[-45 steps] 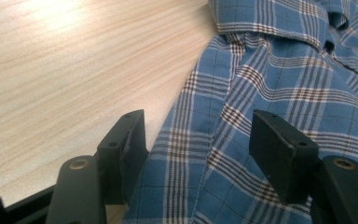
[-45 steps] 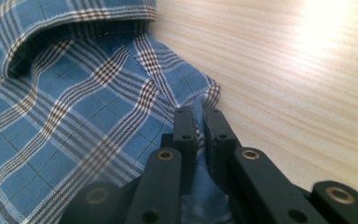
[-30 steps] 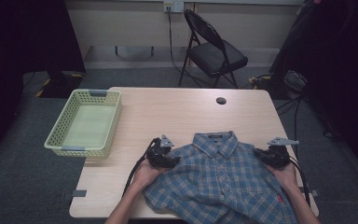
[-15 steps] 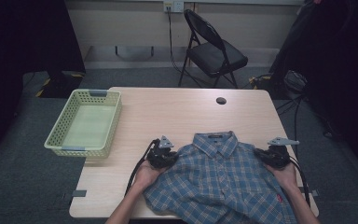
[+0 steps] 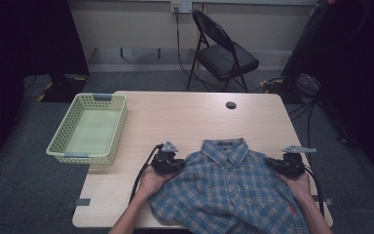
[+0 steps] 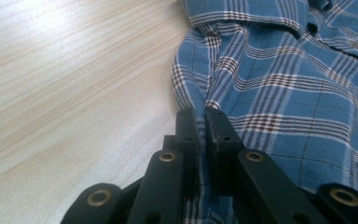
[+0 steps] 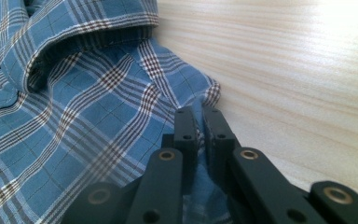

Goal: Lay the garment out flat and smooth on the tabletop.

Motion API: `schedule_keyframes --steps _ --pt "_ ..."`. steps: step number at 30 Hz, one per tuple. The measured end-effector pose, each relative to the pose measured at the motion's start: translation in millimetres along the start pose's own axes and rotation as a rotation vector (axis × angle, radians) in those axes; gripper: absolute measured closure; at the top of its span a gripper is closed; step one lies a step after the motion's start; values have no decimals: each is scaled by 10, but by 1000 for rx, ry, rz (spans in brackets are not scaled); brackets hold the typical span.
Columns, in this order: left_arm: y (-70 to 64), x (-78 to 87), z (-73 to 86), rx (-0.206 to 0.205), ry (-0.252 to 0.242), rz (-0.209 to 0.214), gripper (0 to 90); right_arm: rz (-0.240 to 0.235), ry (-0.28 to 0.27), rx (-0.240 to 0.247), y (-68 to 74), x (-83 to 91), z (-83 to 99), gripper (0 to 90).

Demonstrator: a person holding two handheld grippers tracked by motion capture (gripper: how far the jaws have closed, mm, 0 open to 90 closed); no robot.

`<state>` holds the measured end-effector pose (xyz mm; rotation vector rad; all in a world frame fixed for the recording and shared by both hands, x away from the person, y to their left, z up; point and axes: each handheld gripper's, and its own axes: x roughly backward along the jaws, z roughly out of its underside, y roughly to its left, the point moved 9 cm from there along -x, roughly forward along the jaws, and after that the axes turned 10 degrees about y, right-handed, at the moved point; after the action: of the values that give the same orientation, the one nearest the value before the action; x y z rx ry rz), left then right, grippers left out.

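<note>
- Risk: each claw pinches just a thin shoulder fold of the plaid shirt (image 5: 233,190); uneven pull w/ either hand could slip it out or skew the cloth
- Left claw (image 6: 201,122) clenched on shirt edge, lower centre of frame
- Right claw (image 7: 199,120) likewise
- Shirt flat on tabletop (image 5: 175,117), bottom centre; forearms low, coming in from bottom edge

High view overhead, facing forward; claw views close, low; all share shirt (image 5: 229,190).

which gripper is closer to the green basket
Left. The left gripper, shut on the plaid shirt at its shoulder, sits just right of the green basket. The right gripper grips the shirt's other shoulder, far across the table.
</note>
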<state>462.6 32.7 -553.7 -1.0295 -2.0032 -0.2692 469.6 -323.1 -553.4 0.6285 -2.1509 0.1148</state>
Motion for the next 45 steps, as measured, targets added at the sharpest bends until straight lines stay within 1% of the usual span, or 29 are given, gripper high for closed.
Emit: schedule_keyframes --steps 2,4,8,11,14,17,20,21,25,26,28,29,31,32,33,34,38,40,42,45 --pt "6 5 3 -3 1 -3 844 -2 -1 2 -6 1 -5 860" --pt "9 11 3 -6 0 -6 844 -6 -10 -7 -18 12 -20 860" --pt "20 33 -7 8 -17 3 844 -15 -49 -8 -23 79 -76 860" --pt "26 61 -27 12 -33 -5 843 -27 -76 -2 -15 143 -131 860" --pt "27 106 -62 24 -62 0 841 -47 -101 11 11 210 -198 859" --pt "48 146 -93 41 -89 7 841 -50 -134 18 31 281 -276 859" --pt "65 177 -120 45 -100 13 842 -45 -136 29 40 323 -327 859" --pt "64 195 -136 45 -108 17 843 -50 -145 29 46 347 -351 859" --pt "77 306 -206 46 -147 16 847 -53 -179 42 65 447 -445 860" --pt "82 335 -221 48 -156 16 848 -53 -181 46 69 462 -459 860" --pt "82 387 -242 55 -175 14 850 -52 -201 53 81 511 -514 860" --pt "81 403 -245 51 -177 13 850 -54 -208 55 91 534 -539 860" --pt "71 452 -269 53 -197 15 850 -56 -220 65 112 580 -591 860" --pt "68 485 -283 46 -207 16 850 -55 -223 71 122 597 -608 860" --pt "64 531 -309 45 -228 14 850 -53 -224 78 135 624 -631 860" --pt "64 566 -329 46 -236 13 850 -51 -230 87 151 659 -661 860" --pt "63 699 -411 28 -262 7 850 -49 -257 109 187 800 -768 860" --pt "50 795 -473 17 -288 2 850 -49 -272 115 203 870 -822 860" --pt "32 890 -522 7 -318 -11 850 -35 -293 124 216 930 -880 860" --pt "-19 1025 -547 -8 -348 -16 850 -20 -317 135 251 1009 -946 860"
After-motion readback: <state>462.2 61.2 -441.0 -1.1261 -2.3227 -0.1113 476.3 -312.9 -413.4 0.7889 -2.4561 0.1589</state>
